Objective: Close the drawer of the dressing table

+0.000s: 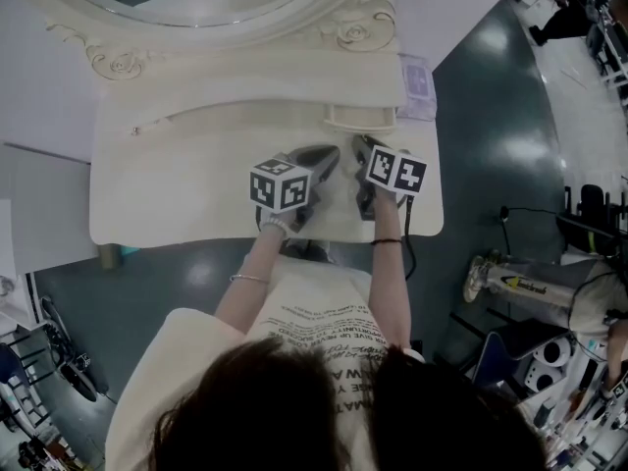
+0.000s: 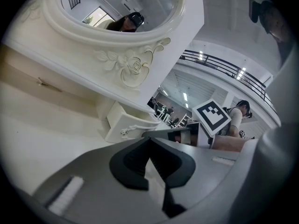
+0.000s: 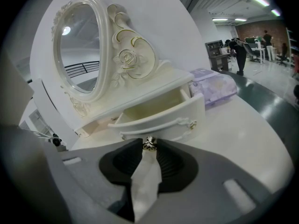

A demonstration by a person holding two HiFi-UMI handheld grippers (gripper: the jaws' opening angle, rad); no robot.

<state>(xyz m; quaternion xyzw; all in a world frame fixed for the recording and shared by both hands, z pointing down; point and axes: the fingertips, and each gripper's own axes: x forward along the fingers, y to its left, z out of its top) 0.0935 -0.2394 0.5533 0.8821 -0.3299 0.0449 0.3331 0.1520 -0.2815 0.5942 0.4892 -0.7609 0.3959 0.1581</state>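
Cool, even light falls from long white ceiling strip lamps (image 3: 261, 0) across the hall. The cream-white carved wooden dressing table (image 1: 196, 194) looks bright, nearly washed out, with only faint soft shadows. The glossy dark teal floor (image 1: 491, 135) carries pale glare. Both gripper views bulge, darken at their corners, and blur close up.

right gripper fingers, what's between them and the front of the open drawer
Only the small metal knob. The right gripper view shows it pinched between the right gripper fingers, projecting from the open drawer front.
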